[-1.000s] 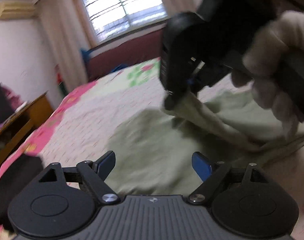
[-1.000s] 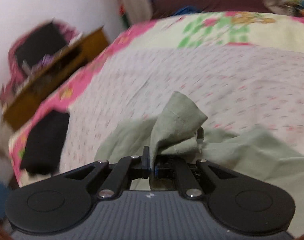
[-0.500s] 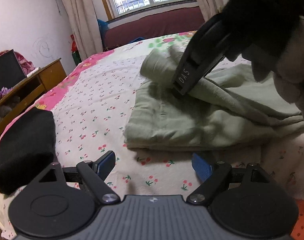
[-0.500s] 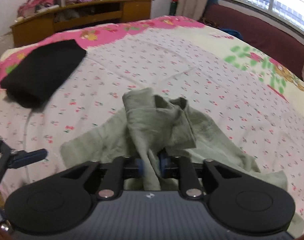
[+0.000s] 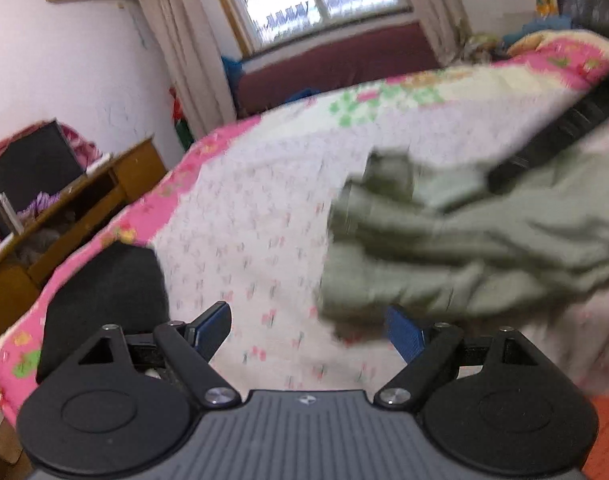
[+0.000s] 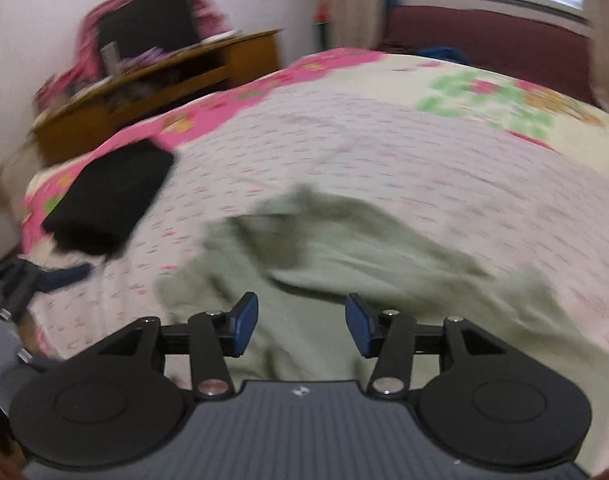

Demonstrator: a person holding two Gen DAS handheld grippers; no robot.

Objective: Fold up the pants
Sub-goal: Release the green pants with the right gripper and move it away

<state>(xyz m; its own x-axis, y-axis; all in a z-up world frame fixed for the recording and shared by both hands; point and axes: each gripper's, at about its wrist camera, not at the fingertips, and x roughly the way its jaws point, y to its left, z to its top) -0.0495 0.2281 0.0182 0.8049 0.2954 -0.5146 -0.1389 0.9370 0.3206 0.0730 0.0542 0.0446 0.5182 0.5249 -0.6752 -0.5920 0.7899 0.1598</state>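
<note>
The pale green pants (image 5: pixel 464 240) lie bunched in a loose folded heap on the flowered bedsheet (image 5: pixel 256 216), right of centre in the left wrist view. My left gripper (image 5: pixel 310 330) is open just in front of their near edge, holding nothing. In the right wrist view the pants (image 6: pixel 344 264) spread below my right gripper (image 6: pixel 301 322), whose jaws are opening with no cloth pinched between the blue pads (image 6: pixel 244 320). The right tool's dark body (image 5: pixel 552 148) crosses the upper right of the left wrist view over the pants.
A folded black garment (image 6: pixel 108 196) lies at the bed's left edge, also seen as a black garment (image 5: pixel 104 292) close by the left gripper. A wooden desk (image 6: pixel 156 84) with clutter stands beyond the bed. A maroon bench (image 5: pixel 336 68) runs under the window.
My right gripper was shut on a fold of the pants and has let it go; the cloth has dropped flat. Both views shifted and blurred as the hands moved away.
</note>
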